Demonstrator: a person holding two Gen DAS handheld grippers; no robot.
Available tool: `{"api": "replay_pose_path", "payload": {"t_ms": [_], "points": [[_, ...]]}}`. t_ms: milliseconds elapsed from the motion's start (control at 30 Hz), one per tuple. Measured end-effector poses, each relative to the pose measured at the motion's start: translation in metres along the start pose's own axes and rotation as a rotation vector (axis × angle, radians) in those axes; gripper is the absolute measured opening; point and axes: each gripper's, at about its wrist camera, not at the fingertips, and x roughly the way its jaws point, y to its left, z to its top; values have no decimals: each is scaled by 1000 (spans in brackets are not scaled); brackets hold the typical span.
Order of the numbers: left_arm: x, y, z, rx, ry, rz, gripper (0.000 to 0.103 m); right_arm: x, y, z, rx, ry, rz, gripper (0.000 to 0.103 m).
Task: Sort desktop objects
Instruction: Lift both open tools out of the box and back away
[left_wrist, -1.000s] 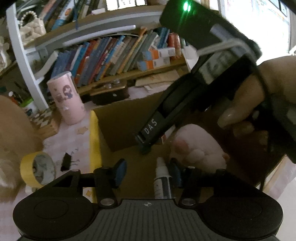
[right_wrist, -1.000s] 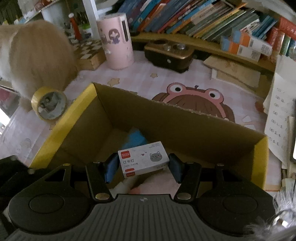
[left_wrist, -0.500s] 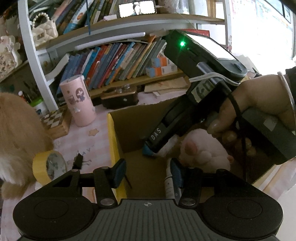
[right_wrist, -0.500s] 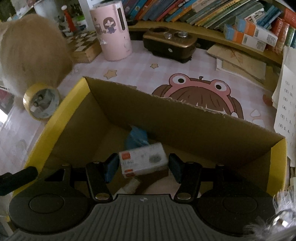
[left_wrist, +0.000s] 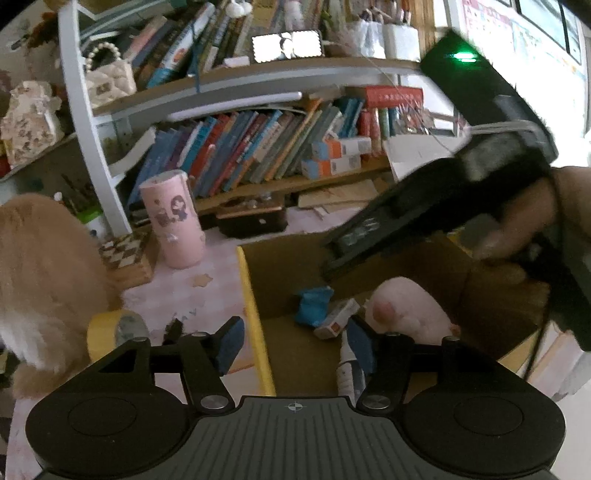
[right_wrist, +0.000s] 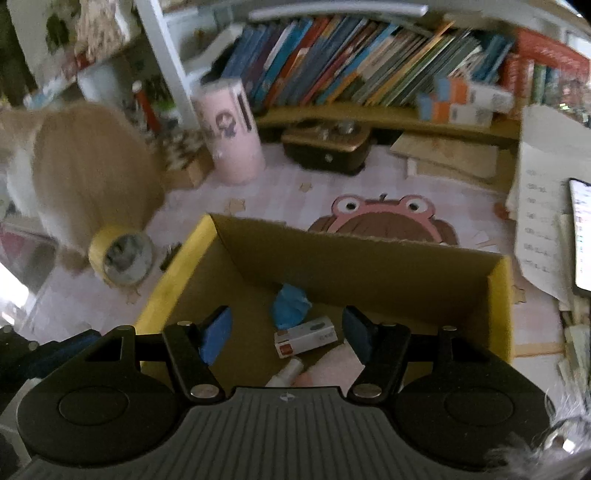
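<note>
My right gripper (right_wrist: 286, 334) hung over the cardboard box (right_wrist: 369, 258), its jaws having just opened wider, with nothing between the pads. The small staple box (right_wrist: 306, 336) lay loose on the box floor below them, beside one crumpled blue wrapper (right_wrist: 290, 304); its print was too blurred to read. One white bottle (right_wrist: 286, 373) and a pink plush paw (right_wrist: 328, 365) lay at the near edge.

My left gripper (left_wrist: 293, 341) also stood empty, its jaws just opened further, straddling the box's yellow left rim (left_wrist: 255, 321).

Only the left view showed my right hand (left_wrist: 524, 229) on its gripper's black body, a green light (left_wrist: 461, 56) lit on top; the lettering on that body was smeared. Only the right view showed the frog cartoon (right_wrist: 384, 218) on the worktop (right_wrist: 280, 184) beyond the box, a handwritten sheet (right_wrist: 539, 221) and a lit phone screen (right_wrist: 581, 236) at the right.

Both views showed one roll of yellow tape (right_wrist: 120, 254) left of the box, one pink cylinder (right_wrist: 231, 129) with a cartoon figure, one dark wooden case (right_wrist: 328, 147) and a furry tan animal (right_wrist: 88, 166) far left.
</note>
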Motion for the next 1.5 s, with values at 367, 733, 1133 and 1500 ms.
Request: {"api": "replay_pose_path", "payload": {"t_ms": [367, 733, 1133, 1500], "points": [[-33, 18, -12, -89, -67, 48, 72, -75, 9, -46, 1, -251, -127, 66], [-54, 35, -31, -161, -83, 85, 75, -111, 24, -103, 9, -368, -264, 69], [-70, 43, -67, -146, -50, 62, 76, -113, 54, -158, 91, -321, -332, 71], [-93, 58, -102, -131, -19, 24, 76, -109, 102, -204, 133, -263, -374, 71]]}}
